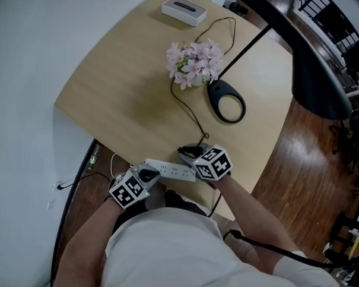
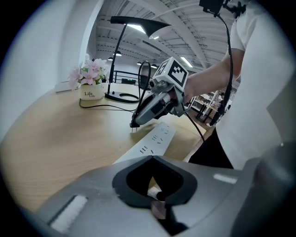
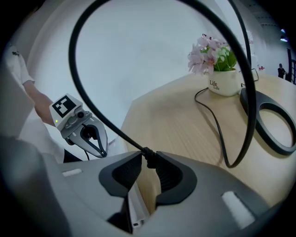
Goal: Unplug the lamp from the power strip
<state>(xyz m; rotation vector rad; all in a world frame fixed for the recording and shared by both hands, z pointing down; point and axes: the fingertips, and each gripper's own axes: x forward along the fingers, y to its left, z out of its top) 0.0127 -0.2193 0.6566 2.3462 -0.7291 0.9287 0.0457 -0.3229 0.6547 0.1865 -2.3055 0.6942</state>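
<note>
The white power strip lies along the table's near edge. My left gripper is shut on its left end. The lamp's black plug is out of the strip, prongs bare and pointing down just above the wood beside it. My right gripper has the plug's neck at its fingertips, jaws standing apart with wood showing between the pads. The black cord runs back to the lamp base.
A pot of pink flowers stands mid-table beside the ring-shaped lamp base. The black lamp head hangs over the table's right side. A white box sits at the far edge. A person's body presses against the near edge.
</note>
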